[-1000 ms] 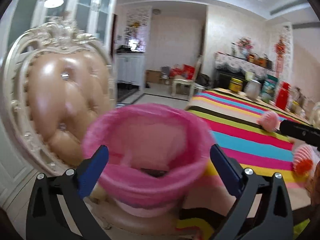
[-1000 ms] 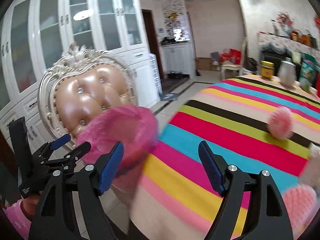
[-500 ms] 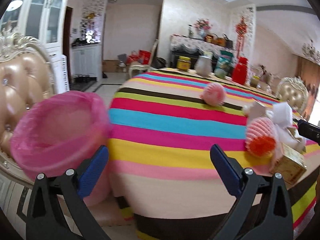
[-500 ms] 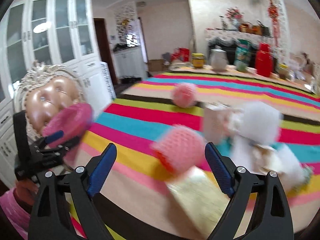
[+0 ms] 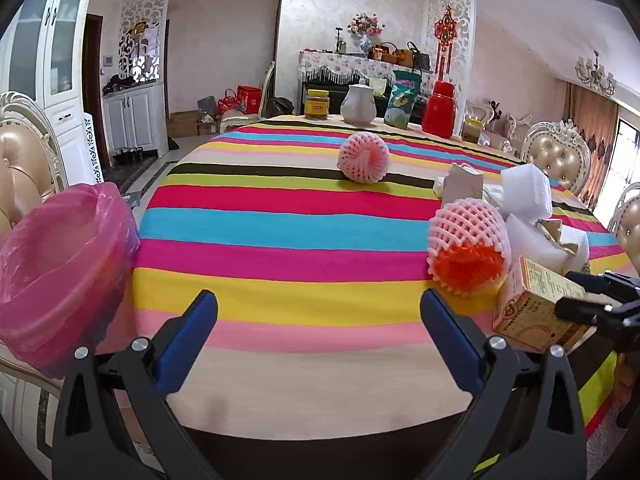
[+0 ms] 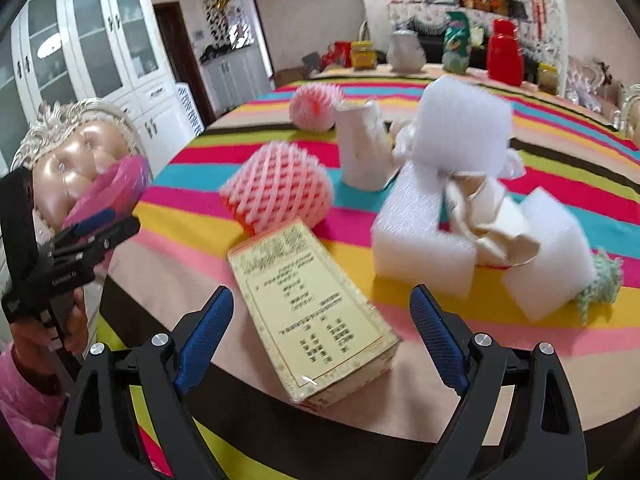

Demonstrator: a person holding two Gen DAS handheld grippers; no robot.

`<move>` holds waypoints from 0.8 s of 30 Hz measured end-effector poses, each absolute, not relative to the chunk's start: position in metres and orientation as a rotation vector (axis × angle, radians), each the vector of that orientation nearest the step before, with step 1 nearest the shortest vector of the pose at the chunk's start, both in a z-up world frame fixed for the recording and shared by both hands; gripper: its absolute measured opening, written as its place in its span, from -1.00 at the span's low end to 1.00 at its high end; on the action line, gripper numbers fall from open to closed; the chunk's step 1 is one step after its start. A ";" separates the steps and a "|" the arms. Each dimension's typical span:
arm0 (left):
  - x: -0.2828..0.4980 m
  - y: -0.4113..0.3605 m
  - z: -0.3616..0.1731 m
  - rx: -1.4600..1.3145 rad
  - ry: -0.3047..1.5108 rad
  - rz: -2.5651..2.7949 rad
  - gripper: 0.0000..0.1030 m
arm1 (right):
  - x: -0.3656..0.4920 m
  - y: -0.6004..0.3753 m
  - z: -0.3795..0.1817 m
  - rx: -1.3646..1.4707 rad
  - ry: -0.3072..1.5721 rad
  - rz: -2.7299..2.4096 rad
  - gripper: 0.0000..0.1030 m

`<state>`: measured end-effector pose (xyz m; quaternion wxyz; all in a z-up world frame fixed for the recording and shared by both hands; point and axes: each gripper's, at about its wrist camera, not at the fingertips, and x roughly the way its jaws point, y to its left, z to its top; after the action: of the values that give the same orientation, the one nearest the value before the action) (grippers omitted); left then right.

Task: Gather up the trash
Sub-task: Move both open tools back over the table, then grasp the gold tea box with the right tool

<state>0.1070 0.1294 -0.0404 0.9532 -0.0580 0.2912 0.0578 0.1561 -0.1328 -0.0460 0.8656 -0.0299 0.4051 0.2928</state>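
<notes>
A round table under a striped cloth [image 5: 280, 224] fills a dining room with white cabinets and tufted chairs; jars, a white jug and a red flask stand at its far edge. At nine o'clock in the left view a pink-lined trash bin [image 5: 60, 256] sits on a chair. Both grippers are empty: the left gripper [image 5: 320, 340] spread wide, the right gripper [image 6: 322, 326] too, its jaws having just been opening. The right one faces a yellow printed carton [image 6: 312, 308] lying at the near edge. Picking up looks next, closing across the carton's narrow width. Foam blocks [image 6: 464, 128] and a netted fruit sleeve [image 6: 276, 188] wait at twelve.
</notes>
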 end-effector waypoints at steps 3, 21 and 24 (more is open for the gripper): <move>0.112 0.126 -0.040 -0.126 0.598 0.119 0.91 | 0.156 -0.129 -0.054 -0.093 0.872 0.618 0.65; 0.168 0.041 -0.039 -0.123 0.666 -0.080 0.91 | 0.138 -0.188 -0.048 -0.073 0.829 0.538 0.14; 0.181 0.027 -0.042 -0.114 0.681 -0.086 0.91 | 0.134 -0.204 -0.048 -0.023 0.831 0.529 0.14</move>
<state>0.1808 0.0269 -0.0421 0.9400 -0.0560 0.3338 -0.0422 0.1345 -0.2040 -0.0481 0.8810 -0.0111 0.3990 0.2539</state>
